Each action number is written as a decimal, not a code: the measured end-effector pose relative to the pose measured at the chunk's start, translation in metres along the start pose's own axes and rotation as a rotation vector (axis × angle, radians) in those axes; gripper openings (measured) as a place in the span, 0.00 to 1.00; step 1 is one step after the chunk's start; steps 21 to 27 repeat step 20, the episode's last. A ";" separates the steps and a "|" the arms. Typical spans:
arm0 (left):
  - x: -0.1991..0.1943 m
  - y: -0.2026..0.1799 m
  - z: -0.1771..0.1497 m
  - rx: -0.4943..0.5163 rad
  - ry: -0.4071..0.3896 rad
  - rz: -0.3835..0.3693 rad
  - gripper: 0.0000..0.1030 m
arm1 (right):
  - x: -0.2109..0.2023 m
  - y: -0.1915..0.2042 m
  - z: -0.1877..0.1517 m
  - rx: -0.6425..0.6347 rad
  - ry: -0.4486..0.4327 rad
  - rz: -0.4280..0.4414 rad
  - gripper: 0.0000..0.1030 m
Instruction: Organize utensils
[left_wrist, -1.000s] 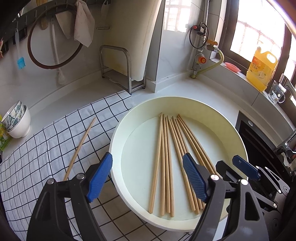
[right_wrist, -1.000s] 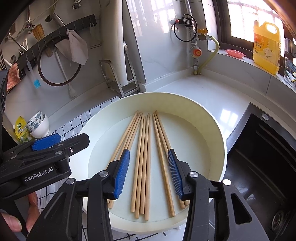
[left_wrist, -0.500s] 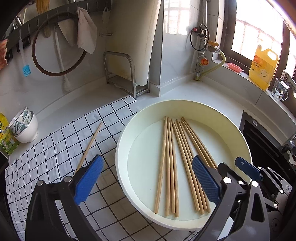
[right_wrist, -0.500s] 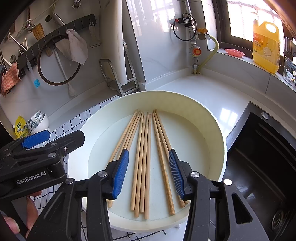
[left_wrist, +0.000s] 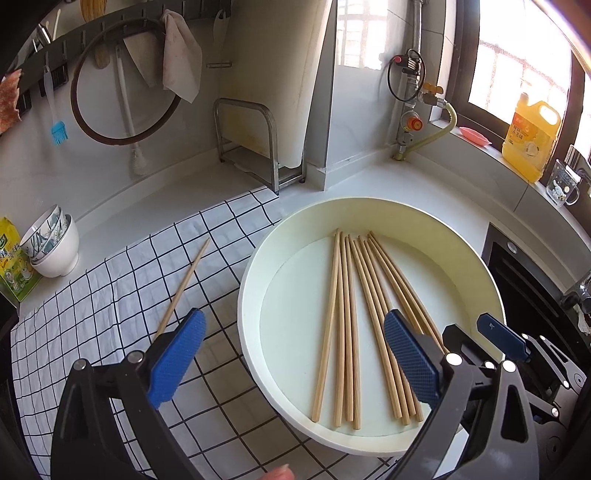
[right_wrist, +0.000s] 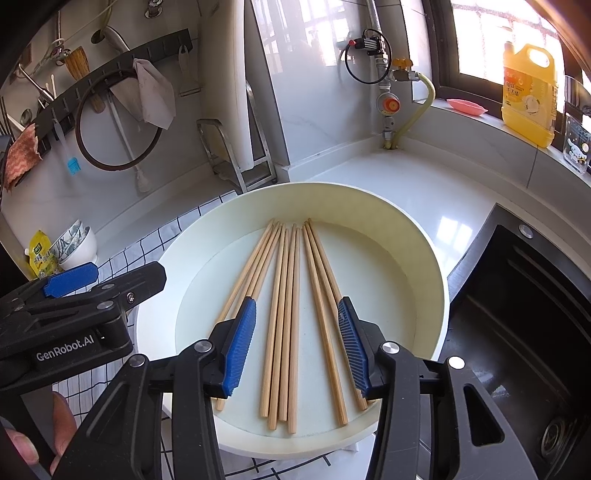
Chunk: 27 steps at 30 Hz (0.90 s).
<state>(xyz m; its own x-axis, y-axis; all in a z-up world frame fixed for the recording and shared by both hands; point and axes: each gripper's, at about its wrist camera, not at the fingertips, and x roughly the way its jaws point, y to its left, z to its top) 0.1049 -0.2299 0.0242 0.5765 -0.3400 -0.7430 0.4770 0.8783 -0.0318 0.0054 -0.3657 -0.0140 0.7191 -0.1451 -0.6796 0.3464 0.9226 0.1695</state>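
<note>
Fingers, left gripper (left_wrist: 291, 356): spread wide and empty, one pad over the checked cloth (left_wrist: 122, 280), the other over the tray rim.
Fingers, right gripper (right_wrist: 297, 345): about half open, hanging above the chopsticks in the tray (right_wrist: 286, 314), gripping nothing.
Tray (left_wrist: 436, 229): cream, round, on the counter beside the black sink (right_wrist: 524, 314); its wall keeps the sticks together.
Single chopstick (left_wrist: 183, 288): alone on the cloth, just beside the left pad, apart from the tray.
Judgement: the wide opening probably suits taking this stray stick next.

"GenRobot.AI" in white on the black left hand-held gripper (right_wrist: 70, 280) body
</note>
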 end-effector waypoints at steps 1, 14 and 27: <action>0.000 0.001 0.000 -0.003 0.000 -0.001 0.93 | 0.000 0.001 0.000 0.000 0.000 0.000 0.43; -0.001 0.003 -0.001 -0.013 0.004 -0.007 0.93 | -0.001 0.002 -0.001 -0.001 -0.002 0.000 0.43; 0.000 0.004 -0.002 -0.022 0.016 -0.004 0.93 | -0.002 0.002 0.000 -0.001 -0.002 0.000 0.44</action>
